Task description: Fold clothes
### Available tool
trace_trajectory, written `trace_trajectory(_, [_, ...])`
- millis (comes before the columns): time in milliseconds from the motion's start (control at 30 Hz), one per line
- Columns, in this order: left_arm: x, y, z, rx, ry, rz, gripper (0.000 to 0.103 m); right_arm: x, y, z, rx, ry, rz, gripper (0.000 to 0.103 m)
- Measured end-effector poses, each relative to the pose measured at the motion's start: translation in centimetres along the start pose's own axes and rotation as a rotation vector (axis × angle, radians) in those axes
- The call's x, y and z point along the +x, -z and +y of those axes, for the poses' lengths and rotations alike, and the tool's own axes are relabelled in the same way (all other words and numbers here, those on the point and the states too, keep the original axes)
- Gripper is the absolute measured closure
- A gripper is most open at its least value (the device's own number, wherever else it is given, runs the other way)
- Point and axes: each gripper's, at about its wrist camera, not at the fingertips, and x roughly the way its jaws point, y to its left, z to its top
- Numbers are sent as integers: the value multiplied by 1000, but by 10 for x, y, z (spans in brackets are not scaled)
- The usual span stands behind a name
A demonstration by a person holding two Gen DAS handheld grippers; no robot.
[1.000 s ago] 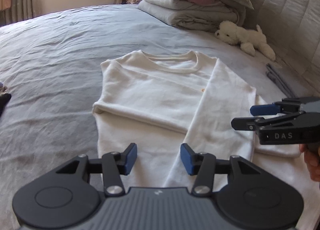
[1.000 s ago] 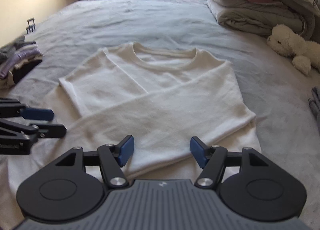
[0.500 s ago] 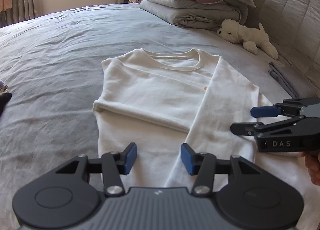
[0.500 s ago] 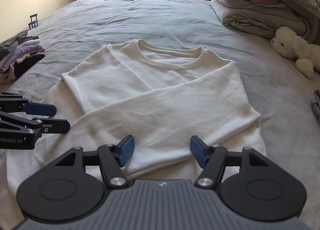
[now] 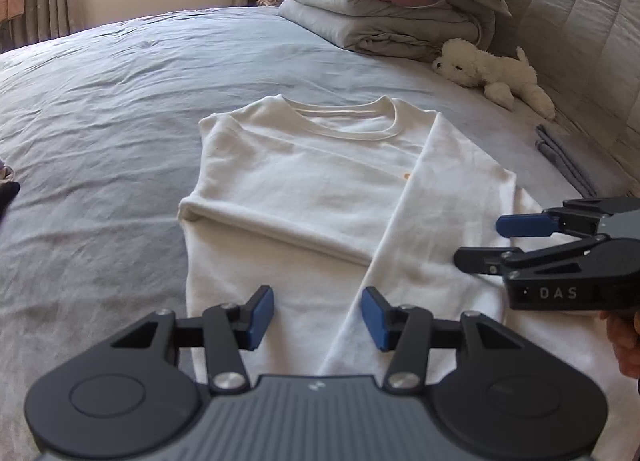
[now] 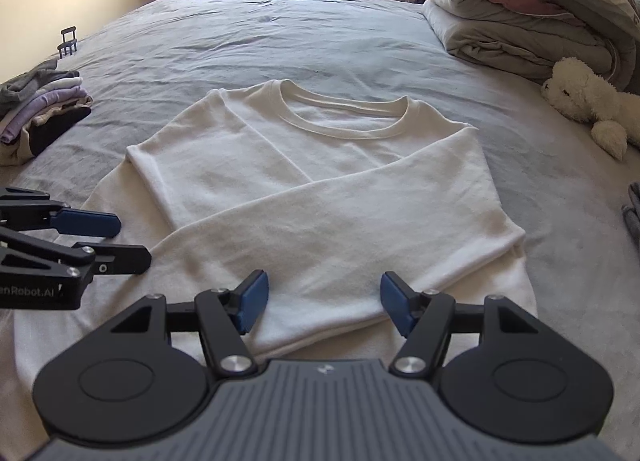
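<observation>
Left wrist view: A cream sweatshirt (image 5: pixel 320 197) lies flat on a grey bed (image 5: pixel 100 121), collar toward the far side and hem nearest the camera, so its long axis runs straight away from the viewer. Both sleeves are folded in across the chest; one runs diagonally from the right shoulder down toward the near hem. The left claw (image 5: pixel 317 317) hovers over the hem with its blue pads apart and nothing between them. The right claw (image 5: pixel 480 243) reaches in from the right edge, also parted and empty, above the sweatshirt's right side. Compared with a second ago, the sweatshirt sits slightly lower in the view and the right claw has dropped a little; the fold itself is unchanged. A folded duvet (image 5: pixel 392 9) and a white plush dog (image 5: pixel 492 73) lie near the headboard.

Right wrist view: The same sweatshirt (image 6: pixel 320 189) points collar away, hem near. The right claw (image 6: pixel 324 303) hangs over the lower folded sleeve, pads well apart, gripping nothing. The left claw (image 6: pixel 128 239) enters from the left edge, parted and empty, over the sweatshirt's left side. Since the earlier frame the sweatshirt has shifted lower and rightward in the view. A stack of folded clothes (image 6: pixel 36 113) rests at the bed's left edge.
</observation>
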Motion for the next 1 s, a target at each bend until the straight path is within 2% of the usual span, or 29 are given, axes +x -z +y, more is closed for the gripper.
trace_trajectory(300, [1,1,0,11,-7,-1,53,-9,10,-5,2,11,2,36])
trace_trajectory(700, [-1,4,-1,15,-21,-10,53,-23,25,-21,68,-8,18,35])
trace_trajectory(1000, [-2,6,-3,19,-38,-19,53,-37,46,-33,51,4,15,36])
